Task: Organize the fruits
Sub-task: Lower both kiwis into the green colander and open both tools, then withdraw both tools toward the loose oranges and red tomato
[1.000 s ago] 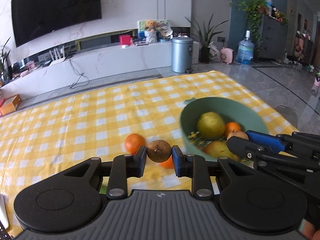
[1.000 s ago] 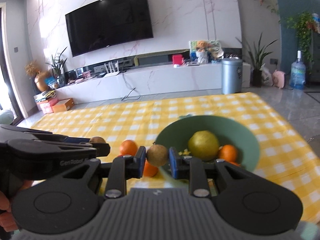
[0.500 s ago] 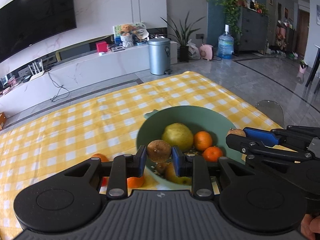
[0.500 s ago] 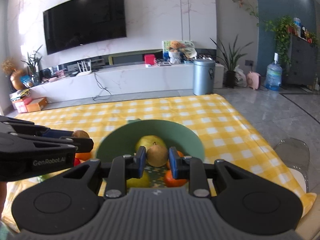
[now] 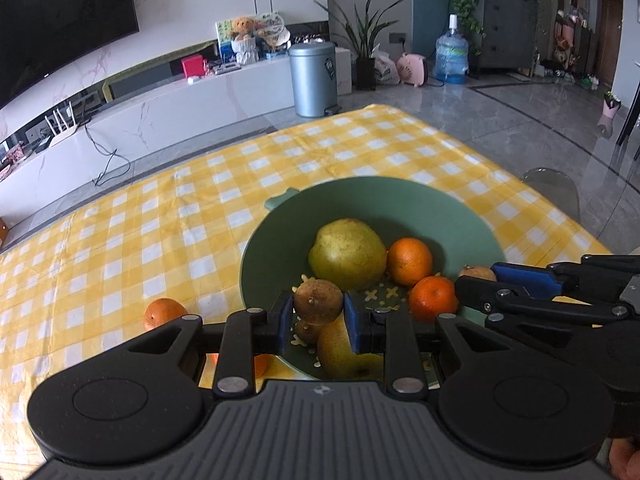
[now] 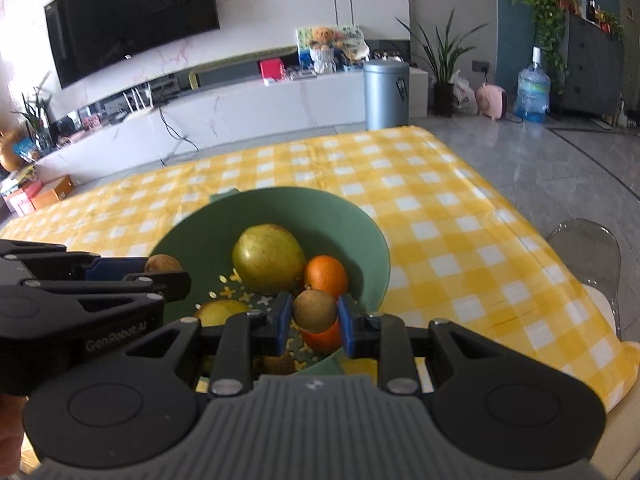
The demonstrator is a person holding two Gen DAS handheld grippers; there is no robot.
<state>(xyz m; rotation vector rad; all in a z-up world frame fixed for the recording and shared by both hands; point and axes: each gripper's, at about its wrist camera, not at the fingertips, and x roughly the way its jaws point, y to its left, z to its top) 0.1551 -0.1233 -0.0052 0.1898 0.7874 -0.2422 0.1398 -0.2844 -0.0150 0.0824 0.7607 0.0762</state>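
On the yellow checked tablecloth (image 5: 168,216), near a television (image 6: 132,16)

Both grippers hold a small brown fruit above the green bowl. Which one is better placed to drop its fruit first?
Probably the left gripper: its brown fruit hangs over the green bowl interior. The right gripper sits nearer the rim.
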